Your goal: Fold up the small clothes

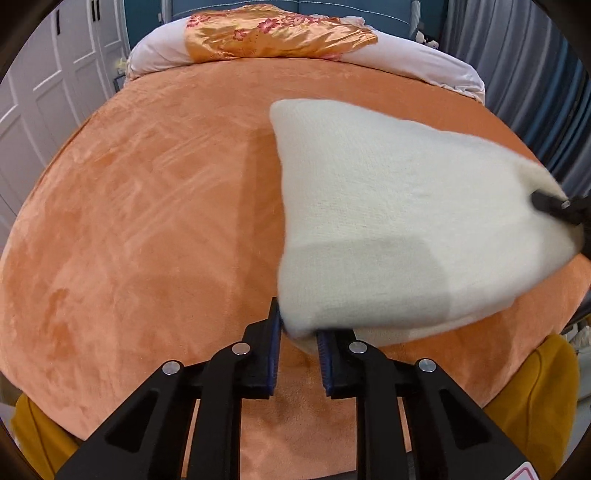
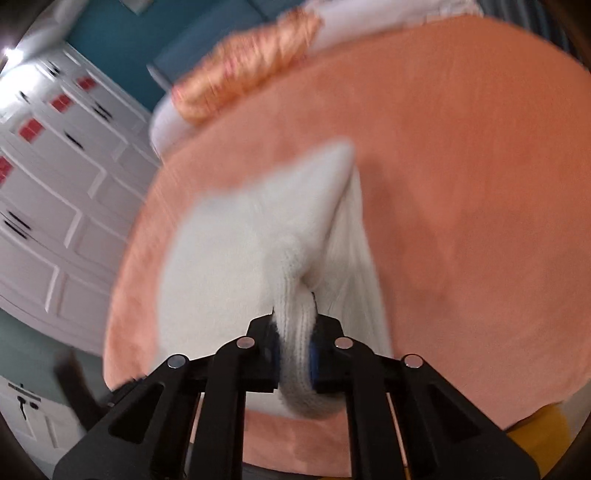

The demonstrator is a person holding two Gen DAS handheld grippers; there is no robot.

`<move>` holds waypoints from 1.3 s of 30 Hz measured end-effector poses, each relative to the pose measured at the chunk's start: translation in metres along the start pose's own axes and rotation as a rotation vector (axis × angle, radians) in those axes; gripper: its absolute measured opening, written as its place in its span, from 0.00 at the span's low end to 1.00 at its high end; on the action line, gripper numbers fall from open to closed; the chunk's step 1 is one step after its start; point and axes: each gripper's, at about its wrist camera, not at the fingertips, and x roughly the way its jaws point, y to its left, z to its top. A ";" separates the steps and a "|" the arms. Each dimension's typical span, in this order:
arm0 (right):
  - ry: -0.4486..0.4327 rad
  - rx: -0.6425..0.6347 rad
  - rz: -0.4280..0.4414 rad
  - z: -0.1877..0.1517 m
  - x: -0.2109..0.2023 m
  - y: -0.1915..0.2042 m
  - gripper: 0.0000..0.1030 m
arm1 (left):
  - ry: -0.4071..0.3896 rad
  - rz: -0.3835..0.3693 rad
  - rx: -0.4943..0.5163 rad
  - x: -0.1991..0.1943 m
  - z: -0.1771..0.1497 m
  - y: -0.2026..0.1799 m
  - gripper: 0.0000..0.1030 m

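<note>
Left hand-held gripper [image 1: 299, 332]: I see it part-open around cream knitted garment [image 1: 399, 229] corner | right hand-held gripper [image 2: 294, 354]: clamped on its bunched edge | garment raised over orange plush bed cover [image 1: 147, 206]

- You are in a bedroom in a home.
- You can see a big bed [image 1: 155, 206] with a soft orange cover that fills most of both views.
- At the far end of the bed lies a long pale pink pillow [image 1: 417, 55], with a shiny orange cloth with red flowers [image 1: 273, 35] on top of it.
- To the left stands a tall white wardrobe [image 1: 48, 88] with panel doors and small dark handles (in the right wrist view it shows red stickers too).
- Behind the bed the wall is dark blue [image 1: 332, 7].
- On the right hang grey curtains [image 1: 517, 70].
</note>
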 end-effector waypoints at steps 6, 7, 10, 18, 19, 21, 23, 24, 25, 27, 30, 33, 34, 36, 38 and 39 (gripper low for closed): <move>0.145 -0.007 -0.112 -0.030 0.055 -0.033 0.10 | 0.046 0.058 0.041 0.021 -0.015 -0.005 0.18; 0.135 0.005 -0.102 -0.028 0.050 -0.032 0.12 | 0.043 0.068 0.055 0.017 -0.015 -0.007 0.18; 0.120 -0.009 -0.121 -0.020 0.029 -0.026 0.16 | 0.027 0.094 0.098 -0.006 -0.017 -0.014 0.18; 0.056 -0.200 -0.146 -0.002 -0.001 0.041 0.14 | -0.104 0.030 0.116 -0.064 0.010 -0.036 0.28; 0.081 -0.229 -0.171 -0.005 0.009 0.047 0.14 | -0.103 0.024 0.106 -0.061 0.014 -0.041 0.28; 0.175 -0.268 -0.232 -0.013 0.043 0.050 0.14 | -0.083 0.023 0.093 -0.047 0.025 -0.044 0.28; 0.275 -0.257 -0.247 -0.026 0.075 0.039 0.13 | -0.018 0.059 0.082 -0.018 0.030 -0.046 0.28; 0.271 -0.255 -0.246 -0.031 0.084 0.034 0.13 | 0.018 0.055 0.072 -0.008 0.028 -0.047 0.29; 0.268 -0.262 -0.251 -0.031 0.084 0.035 0.12 | 0.060 0.050 0.045 0.006 0.027 -0.044 0.30; 0.273 -0.258 -0.249 -0.018 0.075 0.046 0.13 | 0.062 0.052 0.026 0.010 0.026 -0.042 0.30; 0.225 -0.279 -0.173 0.006 0.060 0.072 0.13 | 0.058 0.055 0.028 0.006 0.027 -0.044 0.30; 0.209 -0.328 -0.148 0.027 0.070 0.104 0.13 | 0.055 0.061 0.020 0.008 0.025 -0.045 0.30; 0.215 -0.345 -0.154 0.029 0.079 0.111 0.13 | 0.056 0.064 0.020 0.008 0.025 -0.045 0.30; 0.270 -0.367 -0.168 0.032 0.109 0.122 0.14 | 0.056 0.067 0.024 0.009 0.025 -0.046 0.30; 0.294 -0.386 -0.203 0.029 0.134 0.126 0.14 | 0.057 0.068 0.018 0.009 0.025 -0.044 0.30; 0.297 -0.419 -0.224 0.023 0.141 0.125 0.14 | 0.055 0.074 0.015 0.009 0.025 -0.044 0.30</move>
